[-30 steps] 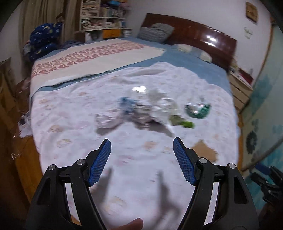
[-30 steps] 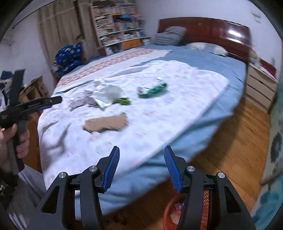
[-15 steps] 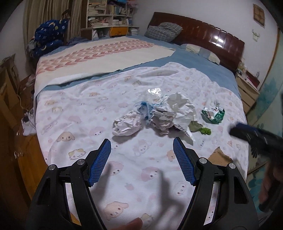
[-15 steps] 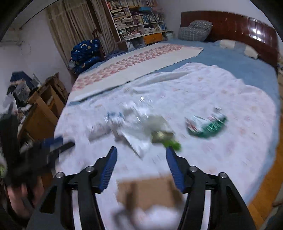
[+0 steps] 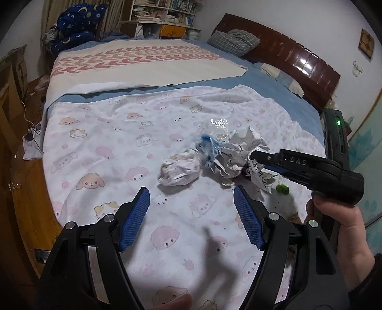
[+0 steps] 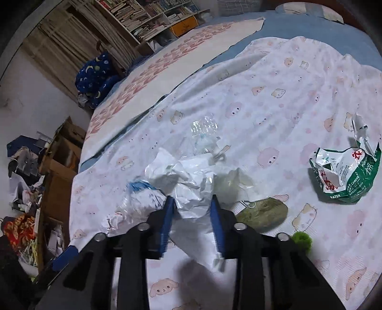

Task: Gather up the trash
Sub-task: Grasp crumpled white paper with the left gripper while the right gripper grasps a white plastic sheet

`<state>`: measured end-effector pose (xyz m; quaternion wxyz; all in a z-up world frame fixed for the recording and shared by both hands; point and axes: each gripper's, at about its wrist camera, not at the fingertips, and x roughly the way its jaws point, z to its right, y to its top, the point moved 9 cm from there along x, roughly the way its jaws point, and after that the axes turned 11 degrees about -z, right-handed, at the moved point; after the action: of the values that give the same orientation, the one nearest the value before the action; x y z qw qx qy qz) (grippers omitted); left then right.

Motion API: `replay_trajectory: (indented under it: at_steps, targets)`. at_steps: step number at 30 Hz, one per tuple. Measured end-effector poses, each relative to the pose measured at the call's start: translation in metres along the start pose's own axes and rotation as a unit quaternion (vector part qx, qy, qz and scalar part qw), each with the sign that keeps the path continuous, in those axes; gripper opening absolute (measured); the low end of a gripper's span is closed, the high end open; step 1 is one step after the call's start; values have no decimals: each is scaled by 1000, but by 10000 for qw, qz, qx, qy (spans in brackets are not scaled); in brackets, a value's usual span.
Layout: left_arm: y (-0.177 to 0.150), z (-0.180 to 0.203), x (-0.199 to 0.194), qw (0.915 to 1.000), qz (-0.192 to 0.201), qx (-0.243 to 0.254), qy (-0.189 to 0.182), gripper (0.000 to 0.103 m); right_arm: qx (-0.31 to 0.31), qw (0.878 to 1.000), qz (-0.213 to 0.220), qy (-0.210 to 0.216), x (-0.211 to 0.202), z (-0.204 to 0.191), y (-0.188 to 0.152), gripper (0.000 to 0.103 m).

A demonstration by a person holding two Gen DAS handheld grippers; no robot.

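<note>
A heap of trash lies mid-bed on the cartoon-print sheet (image 5: 100, 152): a crumpled white wrapper (image 5: 241, 150) (image 6: 191, 183), a white bag with blue print (image 5: 183, 167) (image 6: 140, 198), clear plastic film (image 6: 203, 126), a green fuzzy ball (image 5: 283, 188) (image 6: 302, 238), an olive wrapper (image 6: 262, 211) and a green-and-white packet (image 6: 343, 176). My left gripper (image 5: 192, 198) is open and empty, just short of the white bag. My right gripper (image 6: 193, 205) has its jaws partly closed around the crumpled white wrapper; in the left wrist view it (image 5: 259, 158) reaches in from the right.
A pink-patterned cream blanket (image 5: 148, 62) covers the bed's far side, with pillows and a dark wood headboard (image 5: 286, 54) beyond. Bookshelves (image 6: 148, 19) stand against the far wall. Wooden furniture and clutter (image 6: 35, 190) line the bed's left edge.
Both grippers moved in toward the trash heap. My right gripper swung from beside the bed onto the crumpled white wrapper and narrowed its jaws around it.
</note>
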<state>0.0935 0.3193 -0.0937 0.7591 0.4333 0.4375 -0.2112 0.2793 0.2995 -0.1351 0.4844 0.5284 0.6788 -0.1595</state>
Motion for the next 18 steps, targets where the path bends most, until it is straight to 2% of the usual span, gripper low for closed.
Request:
replay_trajectory:
  at_steps: [6, 11, 15, 18]
  targets:
    - [2, 2, 4, 10000, -56, -33, -57, 73, 42, 9998, 194, 50, -27, 8, -2, 29]
    - [12, -4, 9, 10000, -67, 56, 30, 73, -55, 9983, 519, 247, -78, 4, -15, 29]
    - [18, -14, 36, 9987, -472, 170, -11, 80, -249, 9959, 792, 352, -131, 5, -48, 29]
    - [22, -17, 59, 9968, -700, 378, 79, 80, -244, 9953, 831, 423, -155, 18, -76, 29]
